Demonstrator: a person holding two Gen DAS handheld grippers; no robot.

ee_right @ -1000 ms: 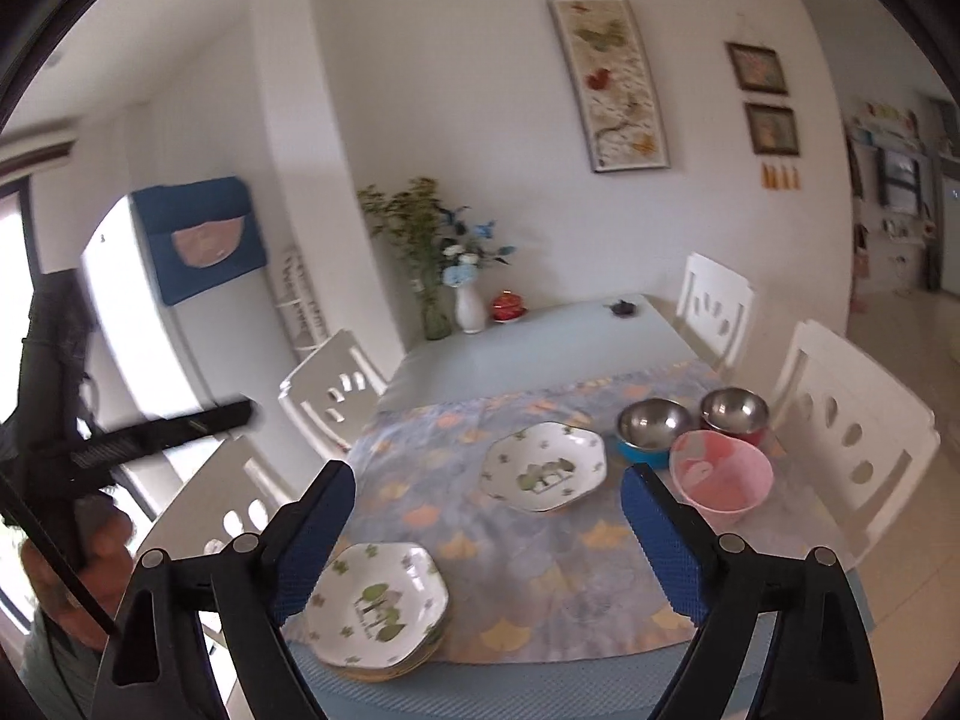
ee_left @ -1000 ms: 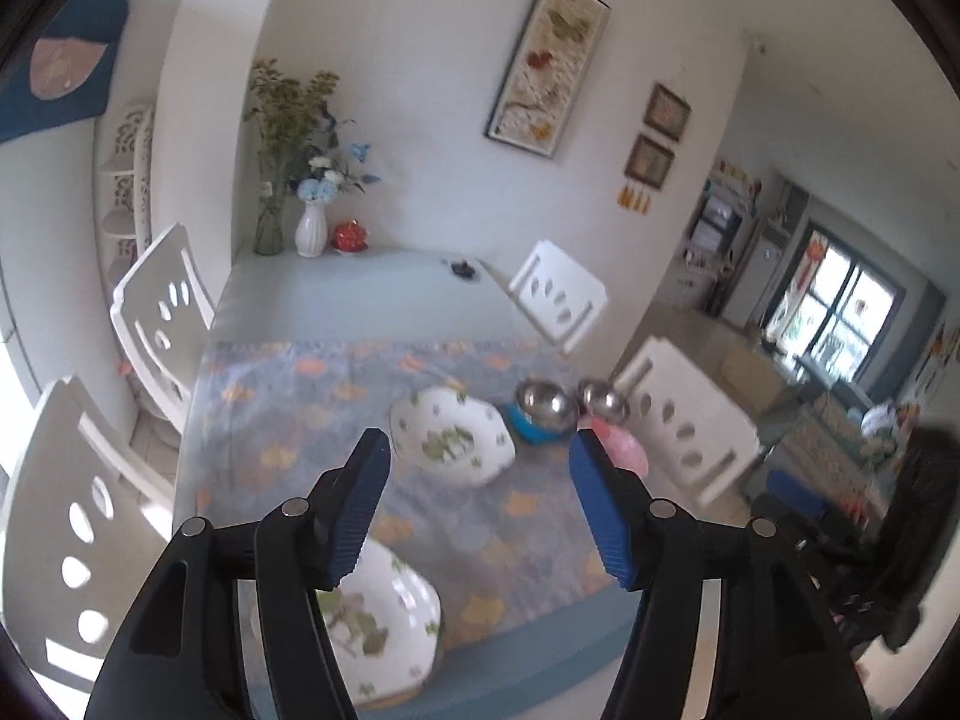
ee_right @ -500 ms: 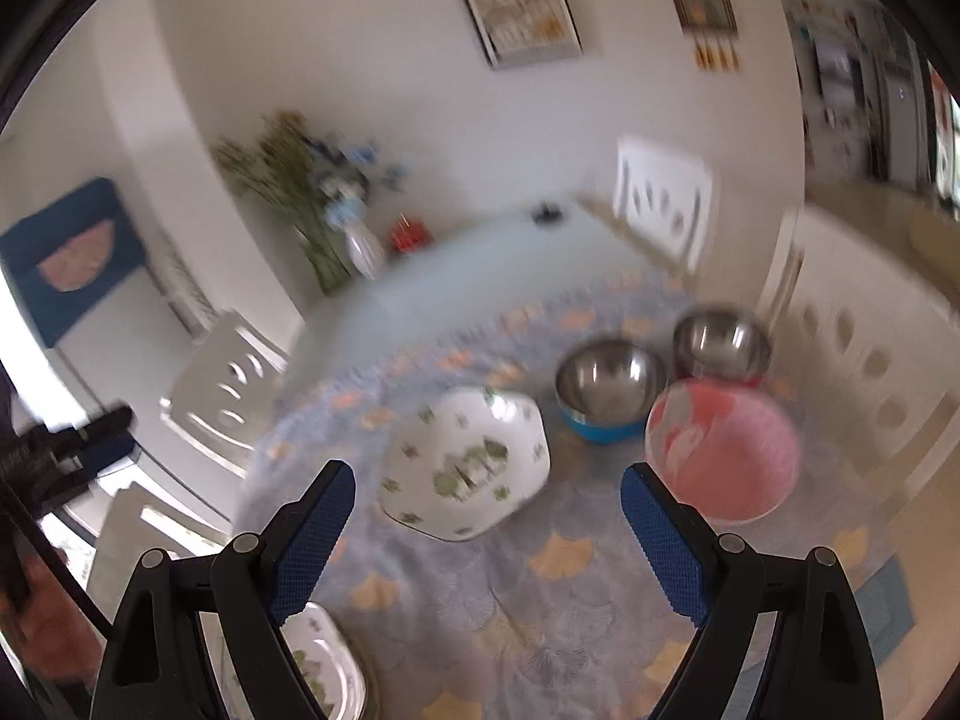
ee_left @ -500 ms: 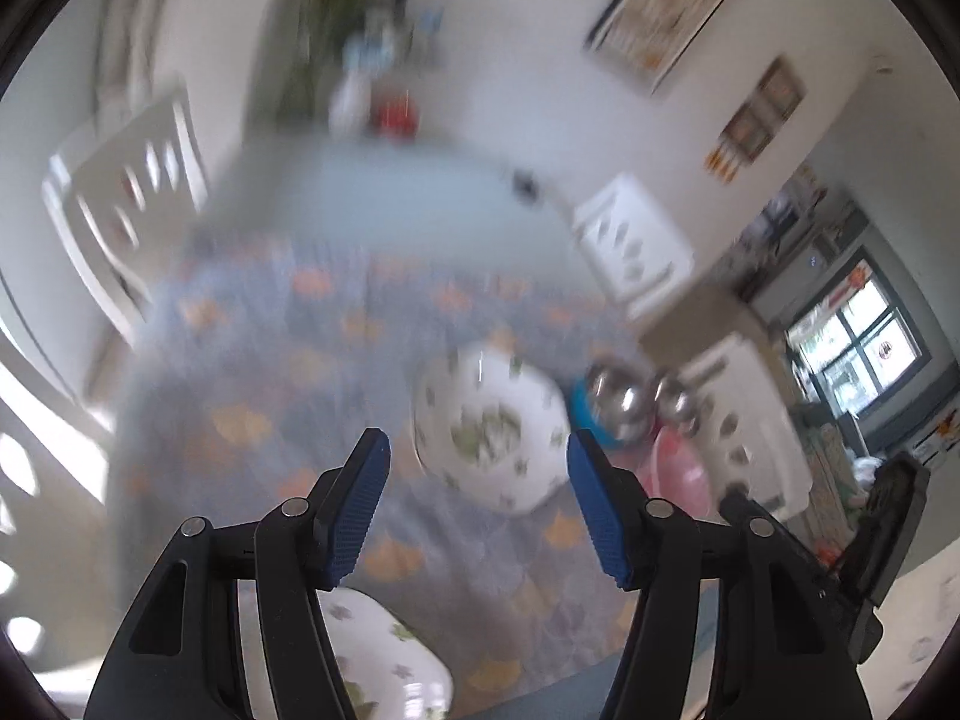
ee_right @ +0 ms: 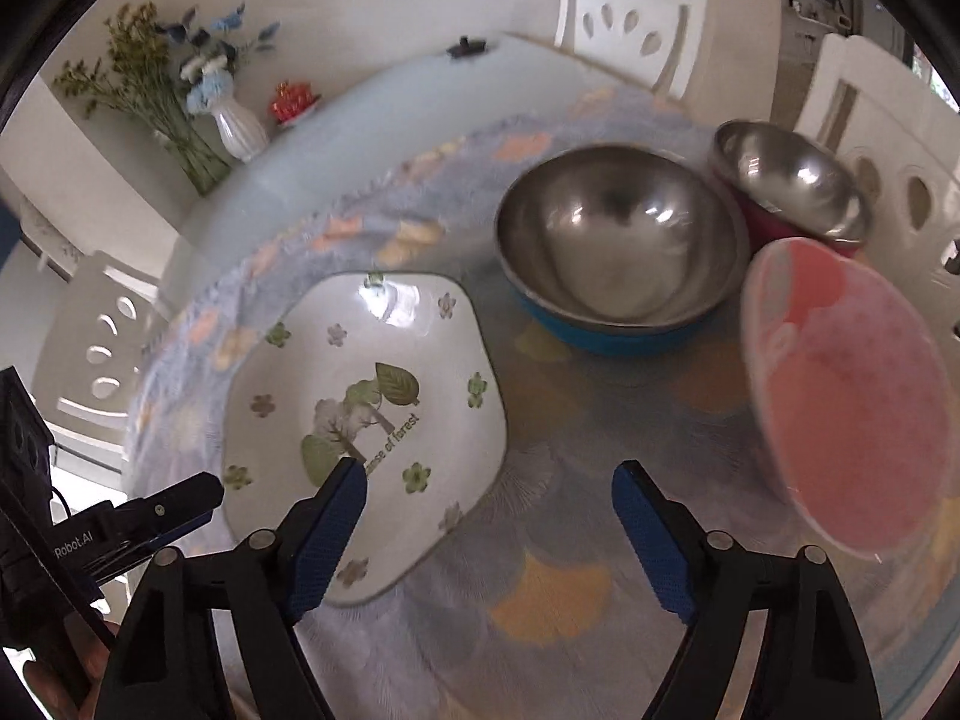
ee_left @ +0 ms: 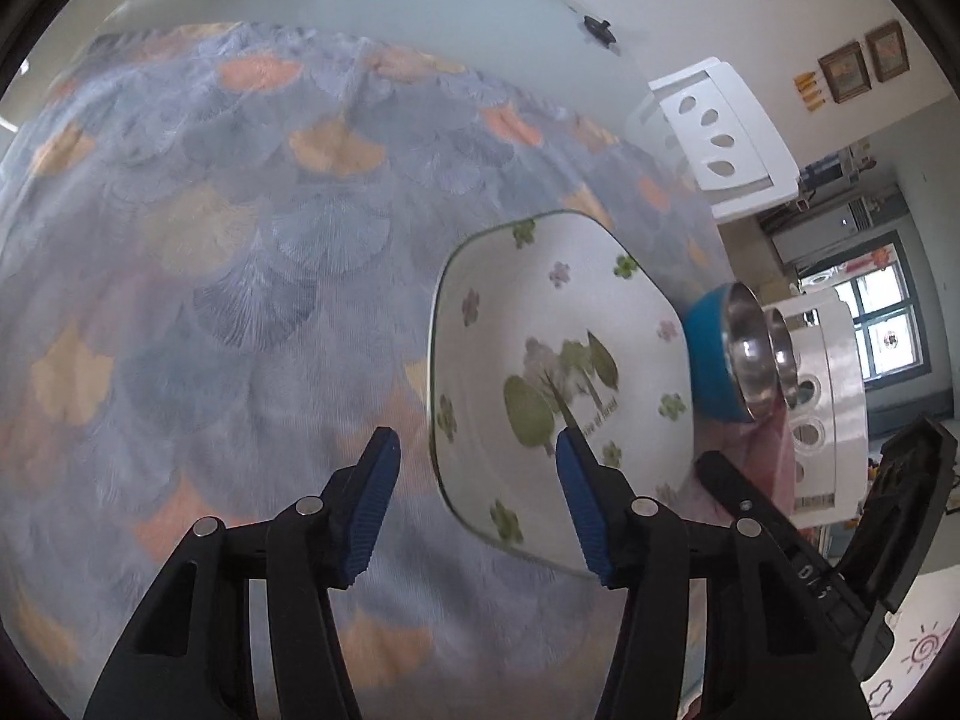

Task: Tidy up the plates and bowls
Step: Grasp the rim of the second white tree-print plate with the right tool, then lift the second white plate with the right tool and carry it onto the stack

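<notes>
1. The left wrist view showed the left gripper (ee_left: 474, 468) released, its blue pads spread wide with nothing between them, low over the patterned tablecloth (ee_left: 240, 276). Its right pad overlapped the near rim of the white flower-printed plate (ee_left: 558, 372); whether it touched the plate could not be told.
2. In that view the blue-sided steel bowl (ee_left: 717, 360) appeared nearly edge-on just beyond the plate, with a second steel rim behind it, and the pink bowl was barely seen.
3. The right wrist view alone showed the bowls' insides: the blue-sided steel bowl (ee_right: 618, 258), the smaller red-sided steel bowl (ee_right: 792, 180) behind it, and the pink bowl (ee_right: 852, 390) nearest, all upright, mouths up, clustered close together.
4. The right gripper (ee_right: 489, 492) was also released, holding nothing, above the cloth between plate (ee_right: 360, 414) and pink bowl.
5. The plate lay flat; its printed lettering ran diagonally, rising to the right.
6. A vase of flowers (ee_right: 237, 126) stood at the table's far end, seen only there.
</notes>
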